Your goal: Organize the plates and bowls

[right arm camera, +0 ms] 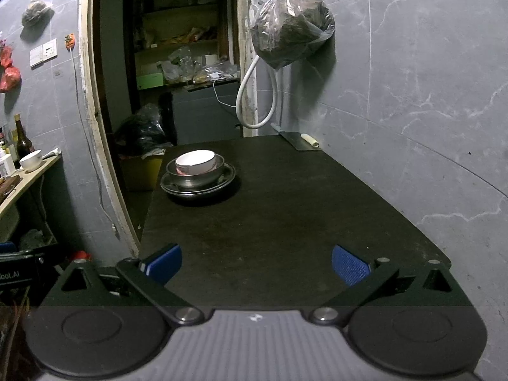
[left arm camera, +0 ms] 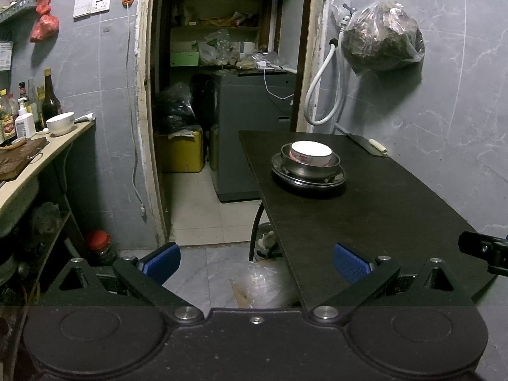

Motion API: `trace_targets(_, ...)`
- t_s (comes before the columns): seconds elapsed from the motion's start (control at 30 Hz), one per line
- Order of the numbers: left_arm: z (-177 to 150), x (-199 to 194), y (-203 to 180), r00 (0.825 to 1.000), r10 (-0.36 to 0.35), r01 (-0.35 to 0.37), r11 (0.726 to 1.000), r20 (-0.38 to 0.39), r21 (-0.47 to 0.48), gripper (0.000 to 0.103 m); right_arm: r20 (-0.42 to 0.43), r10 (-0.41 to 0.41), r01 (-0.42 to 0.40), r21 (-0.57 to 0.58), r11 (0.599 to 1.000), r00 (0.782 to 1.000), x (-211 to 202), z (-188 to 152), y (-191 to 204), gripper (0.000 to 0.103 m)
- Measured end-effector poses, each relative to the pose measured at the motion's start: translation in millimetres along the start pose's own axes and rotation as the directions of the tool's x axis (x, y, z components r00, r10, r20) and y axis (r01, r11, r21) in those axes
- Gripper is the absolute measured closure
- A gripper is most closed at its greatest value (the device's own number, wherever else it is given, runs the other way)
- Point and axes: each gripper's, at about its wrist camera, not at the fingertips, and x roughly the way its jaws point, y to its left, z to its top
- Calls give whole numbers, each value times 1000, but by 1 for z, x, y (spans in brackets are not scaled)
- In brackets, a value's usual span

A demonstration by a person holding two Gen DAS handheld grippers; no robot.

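Both my left gripper [left arm camera: 256, 262] and my right gripper [right arm camera: 256, 262] hang spread wide and empty over the near edge of the table [right arm camera: 285, 216], well back from the dishes. The white bowl [right arm camera: 195, 162] sits nested in a metal bowl [right arm camera: 193, 176], which rests on metal plates [right arm camera: 198, 187] near the table's far left edge. That stack looks finished to me; only the white bowl on the counter [left arm camera: 60, 123] might be left.
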Motion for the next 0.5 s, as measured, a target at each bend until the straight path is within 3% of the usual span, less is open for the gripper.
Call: trace_targets(0.5,-1,1,1,1000,0,0,1000,-2,-1,1,-6,2,-2,-2,1000,1000,0,-1,2,0)
